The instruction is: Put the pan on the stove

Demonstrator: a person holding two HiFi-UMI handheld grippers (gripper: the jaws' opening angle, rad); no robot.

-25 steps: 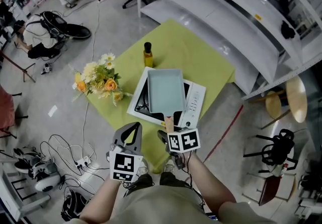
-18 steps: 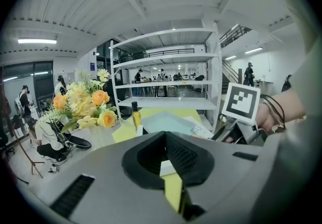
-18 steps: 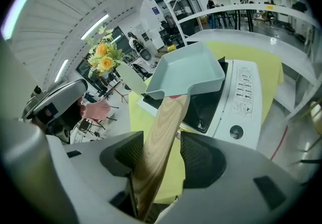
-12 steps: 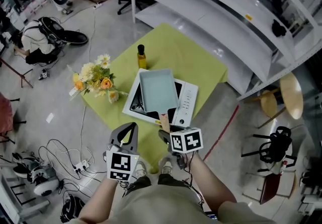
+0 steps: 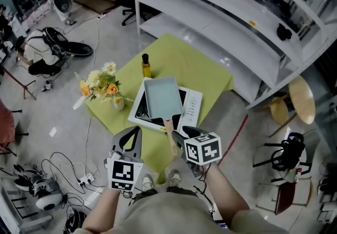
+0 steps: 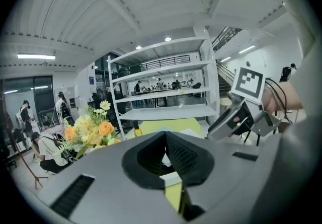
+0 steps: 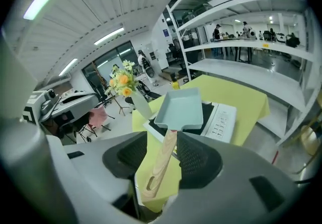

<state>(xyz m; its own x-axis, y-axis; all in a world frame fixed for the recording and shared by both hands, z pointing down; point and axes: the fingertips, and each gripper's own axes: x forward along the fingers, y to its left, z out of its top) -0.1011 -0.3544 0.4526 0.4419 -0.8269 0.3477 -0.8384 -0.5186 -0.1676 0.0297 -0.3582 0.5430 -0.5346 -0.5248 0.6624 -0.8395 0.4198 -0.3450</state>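
Pale blue pan [image 5: 162,97], light wood-grain handle [image 7: 162,162] between the closing jaws of my right tongs [image 5: 176,136]. White-and-black stove [image 5: 192,108] beneath, yellow-green cloth [image 5: 202,67] beyond. Orange and white flowers [image 5: 102,83] ahead of my left tongs [image 5: 129,135].

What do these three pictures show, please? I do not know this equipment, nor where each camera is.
A person holds a two-jaw gripper in each hand; there is no robot. The head view looks down from the person's head; each gripper view looks along one gripper's jaws. On the yellow-green tablecloth stand a white stove with a black top, a small yellow bottle and a vase of flowers. A pale blue rectangular pan rests on the stove. The left gripper is shut and empty. The right gripper is closing its jaws, with the pan's wooden handle between them, though the pads do not seem to press it.
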